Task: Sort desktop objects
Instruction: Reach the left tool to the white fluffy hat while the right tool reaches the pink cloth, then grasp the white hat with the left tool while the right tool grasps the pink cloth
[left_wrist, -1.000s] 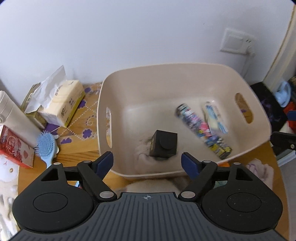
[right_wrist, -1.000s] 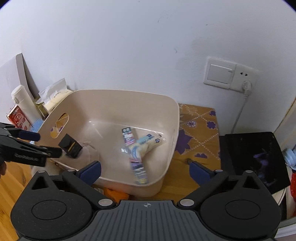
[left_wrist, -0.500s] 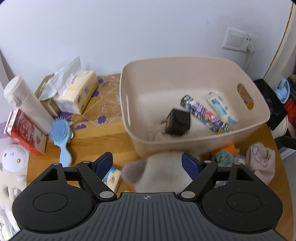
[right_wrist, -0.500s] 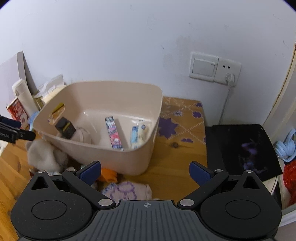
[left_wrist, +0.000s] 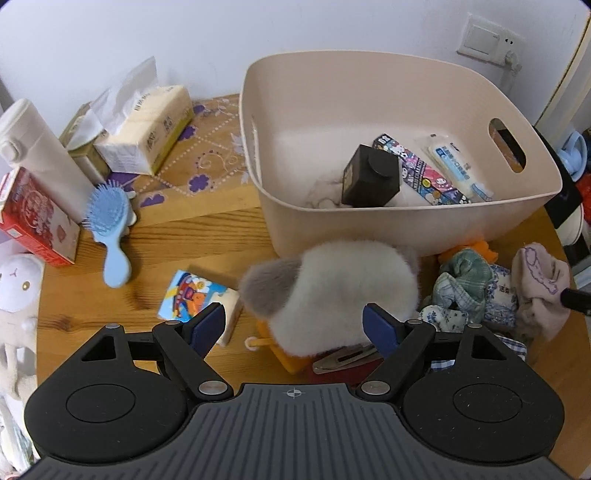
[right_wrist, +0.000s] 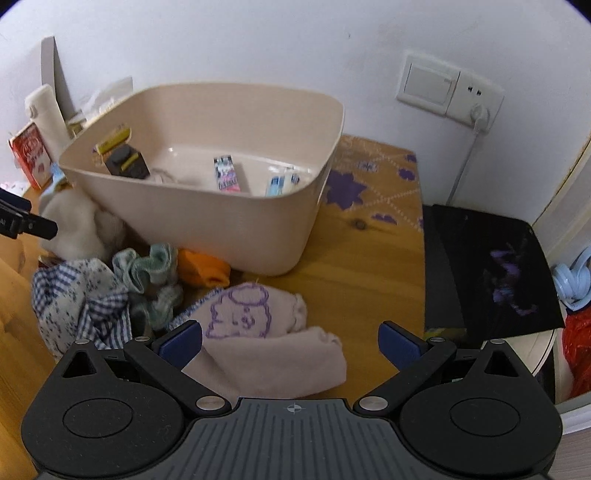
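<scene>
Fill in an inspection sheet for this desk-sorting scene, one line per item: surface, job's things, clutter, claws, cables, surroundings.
Surface: wooden table with a purple-flowered mat at the back.
Job's things: beige bin holds a black box, a patterned box and a white packet; a fluffy white toy lies in front of it.
Clutter: blue hairbrush, tissue pack, red carton, pink sock, crumpled cloths.
Claws: left claw open above the fluffy toy; right claw open over the pink sock; both hold nothing.
Cables: one white cord plugged into the wall socket.
Surroundings: white wall, light switch, black panel at the right.
</scene>
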